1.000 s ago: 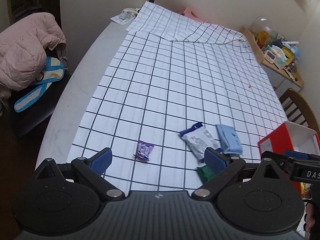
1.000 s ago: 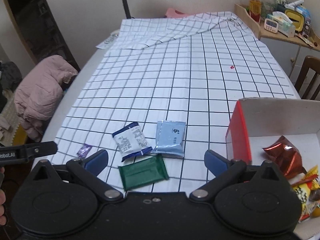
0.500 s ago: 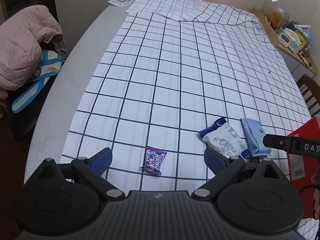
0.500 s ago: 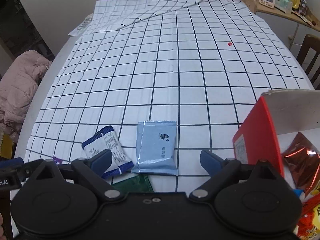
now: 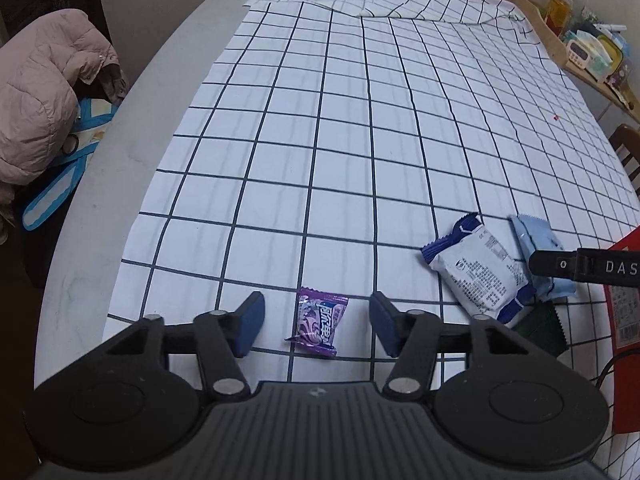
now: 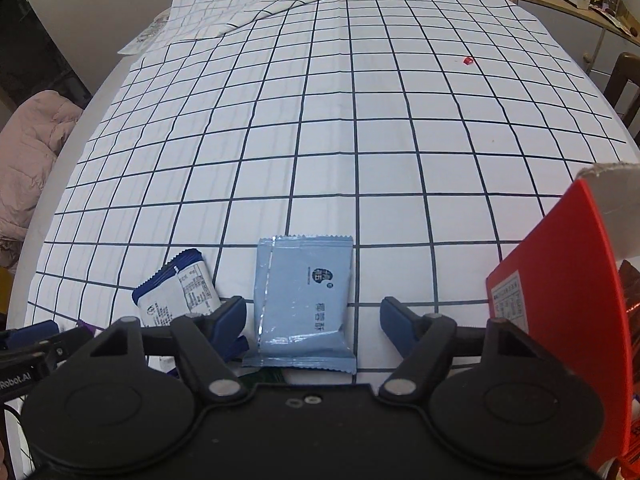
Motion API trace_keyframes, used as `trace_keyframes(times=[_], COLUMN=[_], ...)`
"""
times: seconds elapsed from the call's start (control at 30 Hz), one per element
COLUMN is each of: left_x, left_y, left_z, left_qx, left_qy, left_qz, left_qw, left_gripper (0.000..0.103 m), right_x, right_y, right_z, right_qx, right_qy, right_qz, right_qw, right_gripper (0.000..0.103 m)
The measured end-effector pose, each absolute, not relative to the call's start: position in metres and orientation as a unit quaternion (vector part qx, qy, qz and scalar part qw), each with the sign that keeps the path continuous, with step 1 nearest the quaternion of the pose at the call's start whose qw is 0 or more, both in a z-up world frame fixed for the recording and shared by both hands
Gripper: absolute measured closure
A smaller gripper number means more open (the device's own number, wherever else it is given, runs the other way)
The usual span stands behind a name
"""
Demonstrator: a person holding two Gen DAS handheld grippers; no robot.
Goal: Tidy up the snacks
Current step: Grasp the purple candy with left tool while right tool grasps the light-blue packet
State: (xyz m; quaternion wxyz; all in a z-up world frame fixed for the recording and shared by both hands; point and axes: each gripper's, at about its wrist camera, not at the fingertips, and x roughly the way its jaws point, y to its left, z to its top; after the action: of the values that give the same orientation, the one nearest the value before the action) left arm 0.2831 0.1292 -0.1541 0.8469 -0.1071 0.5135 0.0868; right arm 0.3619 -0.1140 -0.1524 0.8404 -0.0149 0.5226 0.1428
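Left tongs [image 5: 316,326] closing around the light, crinkly purple candy [image 5: 320,326], right tongs [image 6: 312,318] closing around the soft, slippery blue packet [image 6: 306,300] (both at 6 o'clock, untouched), pinch side edges.

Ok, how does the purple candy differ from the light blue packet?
The purple candy is far smaller than the light blue packet. The candy is dark and patterned, the packet pale and nearly plain. The candy lies alone; the packet sits beside the white-and-navy packet. Both lie flat on the checked cloth, each between a closing claw's fingers.
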Motion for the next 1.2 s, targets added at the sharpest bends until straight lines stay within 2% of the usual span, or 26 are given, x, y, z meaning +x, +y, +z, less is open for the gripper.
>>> trace_keyframes(times=[0.1, 0.17, 0.23, 0.33, 0.47, 0.77, 1.2], left_x=[0.281, 0.281, 0.281, 0.28, 0.279, 0.266, 0.231], left_y=[0.127, 0.126, 0.126, 0.122, 0.12, 0.129, 0.1], left_z=[-0.156, -0.156, -0.156, -0.156, -0.155, -0.147, -0.092], left_qx=[-0.097, -0.094, -0.093, -0.079, -0.08, -0.116, -0.126], left_qy=[0.51, 0.508, 0.507, 0.506, 0.505, 0.504, 0.483], left_qz=[0.09, 0.089, 0.09, 0.093, 0.092, 0.093, 0.066], left_qw=[0.85, 0.851, 0.852, 0.854, 0.855, 0.851, 0.864], left_gripper=[0.058, 0.067, 0.071, 0.08, 0.086, 0.086, 0.086], right_x=[0.361, 0.359, 0.358, 0.355, 0.352, 0.334, 0.282], right_y=[-0.111, -0.109, -0.108, -0.108, -0.11, -0.125, -0.149], right_z=[-0.154, -0.156, -0.155, -0.153, -0.15, -0.133, -0.08], right_qx=[-0.024, -0.035, -0.039, -0.047, -0.056, -0.048, -0.04], right_qy=[0.519, 0.515, 0.51, 0.506, 0.501, 0.489, 0.461], right_qz=[0.144, 0.146, 0.151, 0.157, 0.159, 0.164, 0.21], right_qw=[0.842, 0.844, 0.846, 0.847, 0.849, 0.856, 0.861], right_gripper=[0.035, 0.041, 0.052, 0.057, 0.057, 0.057, 0.057])
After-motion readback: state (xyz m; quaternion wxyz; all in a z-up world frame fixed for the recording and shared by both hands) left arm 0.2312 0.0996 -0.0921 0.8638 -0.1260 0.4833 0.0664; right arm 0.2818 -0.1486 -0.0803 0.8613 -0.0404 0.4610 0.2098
